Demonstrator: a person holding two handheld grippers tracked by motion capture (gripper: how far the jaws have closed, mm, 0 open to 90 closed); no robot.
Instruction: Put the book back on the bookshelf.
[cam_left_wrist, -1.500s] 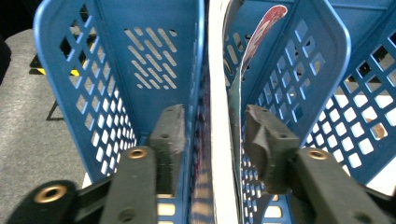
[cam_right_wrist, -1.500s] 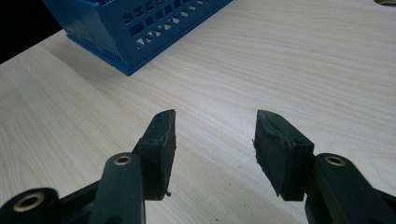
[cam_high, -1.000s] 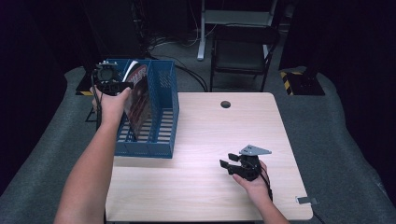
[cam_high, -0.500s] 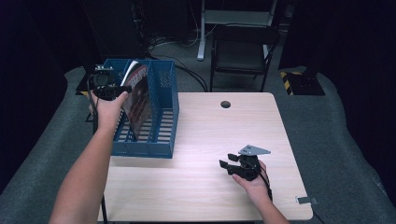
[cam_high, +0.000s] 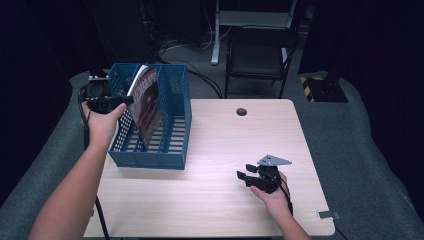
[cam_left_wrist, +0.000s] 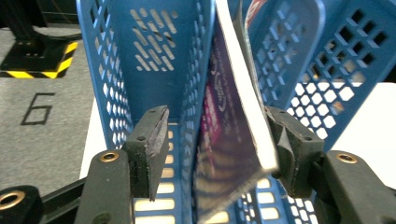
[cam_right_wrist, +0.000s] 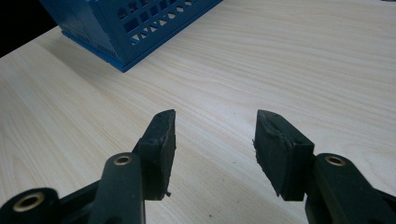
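A blue slotted file rack stands at the table's back left corner. A magazine with a dark red cover leans upright in one of its slots. My left gripper is at the rack's left side, level with the magazine's top corner. In the left gripper view the jaws have just been opening. A rack divider and the magazine stand between them; the left pad is free and the magazine's white edge lies by the right pad. My right gripper rests low over the wooden table at front right, open and empty.
A black chair stands behind the table, beyond a round cable hole. A small metal piece lies at the front right corner. Grey cloth covers the floor around the table. Bare wood stretches between the rack and the right gripper.
My left hand has drawn back to the left, away from the magazine, and its jaws stand a little wider. The magazine stays leaning in the rack. The right hand has not moved.
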